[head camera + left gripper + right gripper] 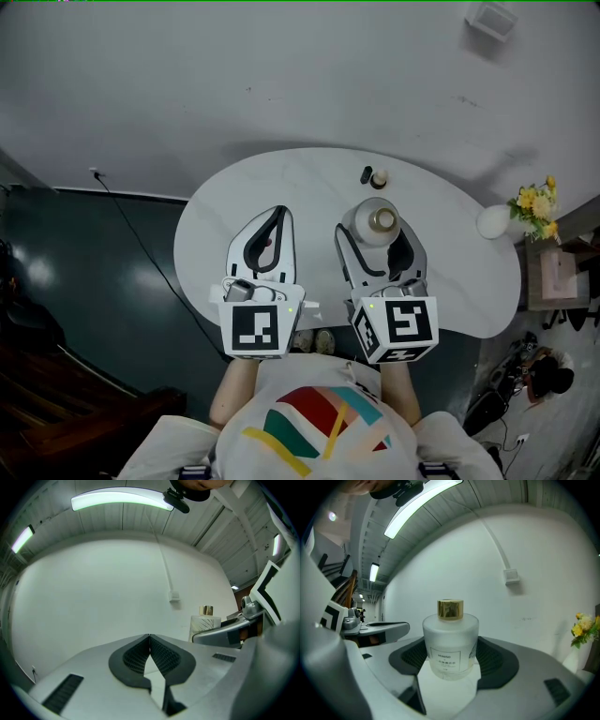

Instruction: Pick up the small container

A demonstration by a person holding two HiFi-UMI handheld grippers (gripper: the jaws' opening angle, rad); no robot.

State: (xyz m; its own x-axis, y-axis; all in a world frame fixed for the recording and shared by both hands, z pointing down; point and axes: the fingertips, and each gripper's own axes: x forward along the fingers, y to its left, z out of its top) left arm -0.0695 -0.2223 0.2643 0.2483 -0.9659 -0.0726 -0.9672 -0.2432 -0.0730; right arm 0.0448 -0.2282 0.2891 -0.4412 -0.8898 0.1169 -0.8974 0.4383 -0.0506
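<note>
Small container [450, 644], frosted with a gold cap, upright between the jaws of the right gripper [379, 231], pads against both its sides. Clear of the table [459, 281] or not: can't tell. Left gripper [149, 638] left of container, jaws together, empty.

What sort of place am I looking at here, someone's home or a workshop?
Probably an indoor studio or workroom dressed like a home: a white table against a bare white wall, a vase of yellow flowers and a frosted glass bottle on it, long strip lights overhead.
</note>
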